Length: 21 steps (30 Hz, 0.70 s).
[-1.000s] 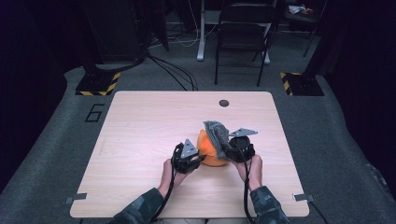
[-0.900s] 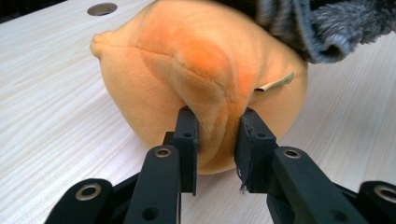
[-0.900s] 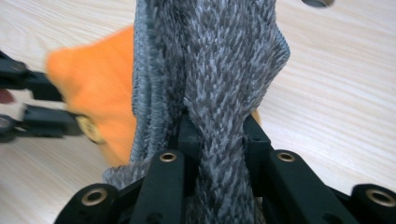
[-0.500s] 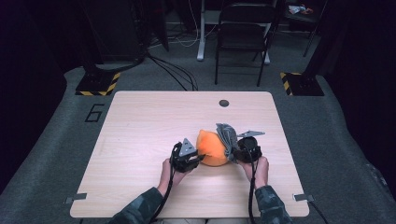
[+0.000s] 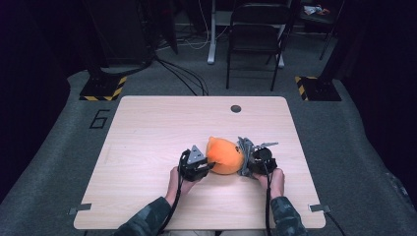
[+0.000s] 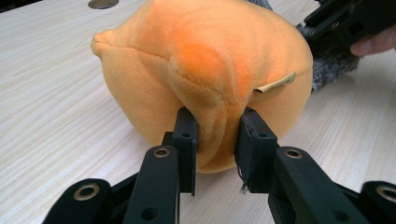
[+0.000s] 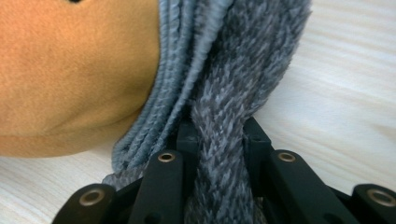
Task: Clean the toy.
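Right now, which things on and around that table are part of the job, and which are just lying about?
In use:
orange plush toy
grey knitted cloth
left gripper, pinching the toy
right gripper, clamped on the cloth

Lying about:
chair
floor cables

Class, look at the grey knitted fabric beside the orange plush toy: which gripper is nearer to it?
Right. The right gripper is clamped on the grey knitted fabric; the left gripper pinches the orange plush toy on its far side.
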Tool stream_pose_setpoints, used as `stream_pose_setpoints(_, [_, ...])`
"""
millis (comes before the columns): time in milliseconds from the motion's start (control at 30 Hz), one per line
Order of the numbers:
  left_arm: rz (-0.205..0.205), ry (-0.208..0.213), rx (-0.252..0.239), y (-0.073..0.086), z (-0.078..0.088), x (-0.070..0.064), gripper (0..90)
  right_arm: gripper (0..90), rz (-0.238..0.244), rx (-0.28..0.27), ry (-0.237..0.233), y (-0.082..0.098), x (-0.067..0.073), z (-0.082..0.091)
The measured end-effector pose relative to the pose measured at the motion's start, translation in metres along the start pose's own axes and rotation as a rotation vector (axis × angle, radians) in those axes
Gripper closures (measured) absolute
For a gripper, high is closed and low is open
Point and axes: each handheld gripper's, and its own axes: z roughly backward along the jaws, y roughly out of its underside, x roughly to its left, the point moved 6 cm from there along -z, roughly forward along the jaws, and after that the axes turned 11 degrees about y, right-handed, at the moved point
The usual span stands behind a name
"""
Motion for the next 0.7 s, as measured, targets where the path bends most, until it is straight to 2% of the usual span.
stream_pose_setpoints(133, [0.012,0.001,-0.007,0.0,0.0,0.002,70.9,75.0,-0.04,-0.03,0.014,-0.006,-0.007,0.011])
stream_pose_setpoints(233, [0.014,-0.001,-0.006,0.001,0.001,0.004,70.7,75.0,-0.06,-0.113,0.016,-0.019,-0.011,0.029])
stream_pose_setpoints(300, [0.018,-0.003,-0.007,0.001,0.001,0.005,70.5,75.0,-0.067,-0.173,0.001,-0.029,-0.007,0.045])
stream_pose_setpoints(333, [0.017,-0.001,-0.004,0.001,0.001,0.005,70.4,75.0,-0.048,-0.205,-0.001,-0.033,-0.003,0.053])
stream_pose_setpoints(467, [0.018,-0.005,-0.007,0.001,0.001,0.005,69.7,74.8,-0.027,-0.297,-0.089,-0.049,0.022,0.08])
stream_pose_setpoints(567, [0.019,-0.002,-0.008,0.001,0.001,0.005,69.0,74.5,0.008,-0.279,-0.117,-0.05,0.038,0.078])
stream_pose_setpoints(633, [0.02,-0.005,-0.005,0.001,0.001,0.006,66.4,74.1,0.037,-0.239,-0.107,-0.044,0.045,0.065])
stream_pose_setpoints(700, [0.018,0.005,0.009,0.001,0.002,0.005,61.9,73.8,0.043,-0.221,-0.097,-0.039,0.049,0.052])
